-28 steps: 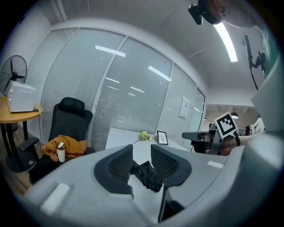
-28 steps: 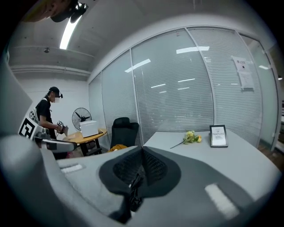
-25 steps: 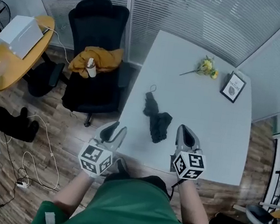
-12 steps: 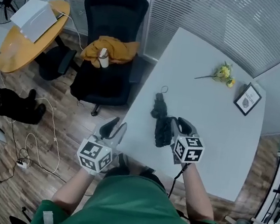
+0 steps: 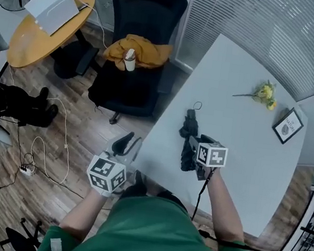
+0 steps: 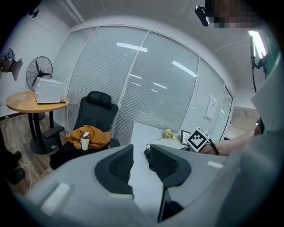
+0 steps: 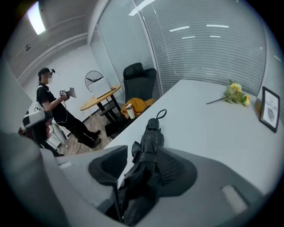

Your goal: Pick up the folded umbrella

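The right hand-held gripper [image 7: 143, 155] tilts down over the counter [image 5: 242, 133]. Its jaws are spread and have just been opening, and they straddle the black folded umbrella [image 7: 152, 133]. The umbrella lies flat near the counter's chair-side edge, strap loop pointing away. The left hand-held gripper [image 6: 141, 156] hangs off that edge above the floor, jaws slightly parted and empty. Farther along the counter lie yellow flowers [image 5: 264, 93] and a framed picture [image 5: 287, 126]. Beside it a black chair [image 5: 146, 11] bears an orange cloth [image 5: 149, 51] and a cup [image 5: 130, 60].
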